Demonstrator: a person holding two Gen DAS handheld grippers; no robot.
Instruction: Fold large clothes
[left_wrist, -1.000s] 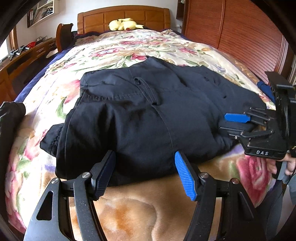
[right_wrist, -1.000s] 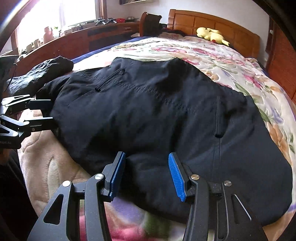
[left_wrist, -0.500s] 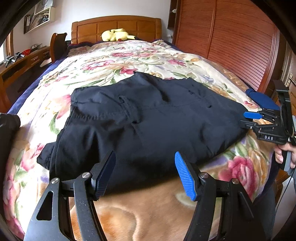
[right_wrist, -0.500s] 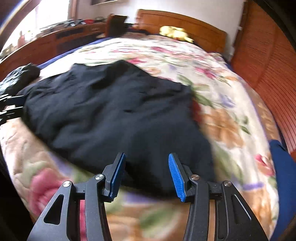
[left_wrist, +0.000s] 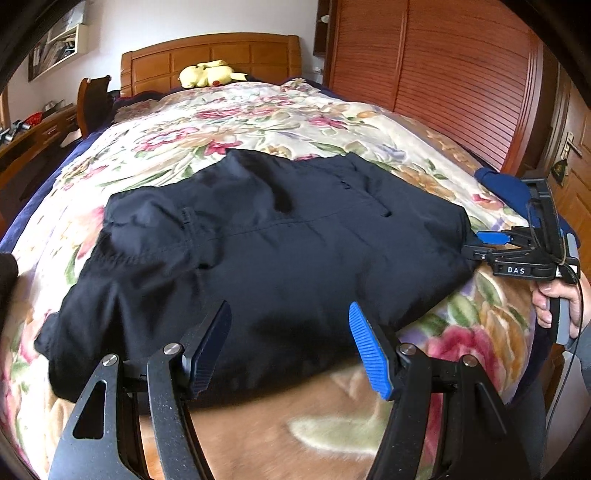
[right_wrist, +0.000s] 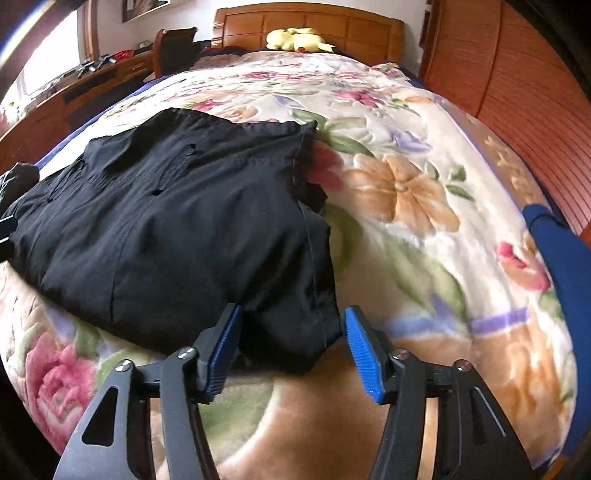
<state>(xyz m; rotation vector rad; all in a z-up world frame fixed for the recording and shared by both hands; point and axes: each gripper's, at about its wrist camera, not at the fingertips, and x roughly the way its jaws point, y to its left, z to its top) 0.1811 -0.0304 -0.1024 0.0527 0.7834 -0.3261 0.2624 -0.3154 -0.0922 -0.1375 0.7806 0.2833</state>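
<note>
My right gripper (right_wrist: 291, 350), fingers apart, straddles the near corner of the dark garment (right_wrist: 177, 221); my left gripper (left_wrist: 288, 350) likewise spread. Pinch all layers before lifting.

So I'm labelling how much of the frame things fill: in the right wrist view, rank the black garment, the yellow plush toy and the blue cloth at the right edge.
1. black garment
2. blue cloth, cut off by the frame
3. yellow plush toy, farthest away
</note>
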